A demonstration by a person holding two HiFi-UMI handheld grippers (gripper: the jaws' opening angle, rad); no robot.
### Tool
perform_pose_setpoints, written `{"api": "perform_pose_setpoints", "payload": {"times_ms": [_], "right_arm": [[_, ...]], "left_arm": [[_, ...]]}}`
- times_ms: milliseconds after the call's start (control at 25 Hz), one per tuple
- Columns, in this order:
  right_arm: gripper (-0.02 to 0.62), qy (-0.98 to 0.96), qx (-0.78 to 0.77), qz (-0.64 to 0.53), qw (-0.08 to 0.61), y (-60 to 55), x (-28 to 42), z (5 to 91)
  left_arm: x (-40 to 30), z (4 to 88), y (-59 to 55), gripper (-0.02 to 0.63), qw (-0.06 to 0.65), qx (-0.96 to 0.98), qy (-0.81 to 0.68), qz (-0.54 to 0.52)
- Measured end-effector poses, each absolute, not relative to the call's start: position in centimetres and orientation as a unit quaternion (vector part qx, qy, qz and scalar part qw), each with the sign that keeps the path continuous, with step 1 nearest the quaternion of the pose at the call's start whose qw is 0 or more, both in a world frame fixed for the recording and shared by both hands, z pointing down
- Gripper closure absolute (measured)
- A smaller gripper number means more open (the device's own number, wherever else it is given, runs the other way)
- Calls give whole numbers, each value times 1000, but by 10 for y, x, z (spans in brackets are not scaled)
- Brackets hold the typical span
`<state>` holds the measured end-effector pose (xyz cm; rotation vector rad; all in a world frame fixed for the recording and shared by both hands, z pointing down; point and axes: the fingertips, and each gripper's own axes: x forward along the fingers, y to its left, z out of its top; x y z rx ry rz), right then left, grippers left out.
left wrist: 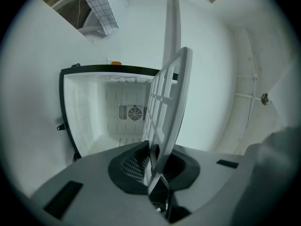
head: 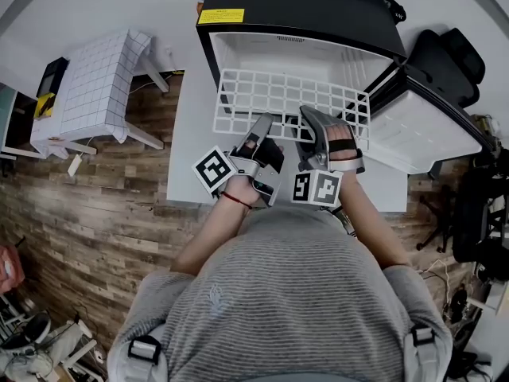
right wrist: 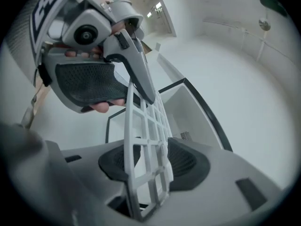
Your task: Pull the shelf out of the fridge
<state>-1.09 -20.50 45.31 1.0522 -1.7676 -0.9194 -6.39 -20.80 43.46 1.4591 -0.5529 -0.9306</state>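
The black mini fridge [head: 302, 6] stands open, its white inside [head: 294, 54] facing me. The white grid shelf [head: 286, 94] lies in front of the opening, mostly outside it. My left gripper [head: 261, 126] is shut on the shelf's near edge; in the left gripper view the shelf [left wrist: 167, 107] runs edge-on out of the pinched jaws [left wrist: 157, 166]. My right gripper [head: 312, 119] is at the same edge to the right. In the right gripper view the shelf [right wrist: 146, 145] stands between its pads [right wrist: 186, 159] with gaps on both sides, so it is open.
The fridge door [head: 413, 134] hangs open to the right. A black chair [head: 449, 62] is behind it. A white table with a checked cloth [head: 95, 86] stands at the left on the wooden floor [head: 79, 213]. The fridge sits on a white surface [head: 191, 134].
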Motion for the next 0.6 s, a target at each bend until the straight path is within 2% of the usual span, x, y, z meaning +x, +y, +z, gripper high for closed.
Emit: {"api": "perform_pose_setpoints", "payload": {"times_ms": [360,600], "right_arm": [[393,-820,330,-286,371,-171,-8,435],[393,-885,299,-242,262,-152,-12,385]], "left_arm": [[-67,427,-210,563,614,621,-241,-423],[-95,431,-211,561,599,611,-274,-439]]}}
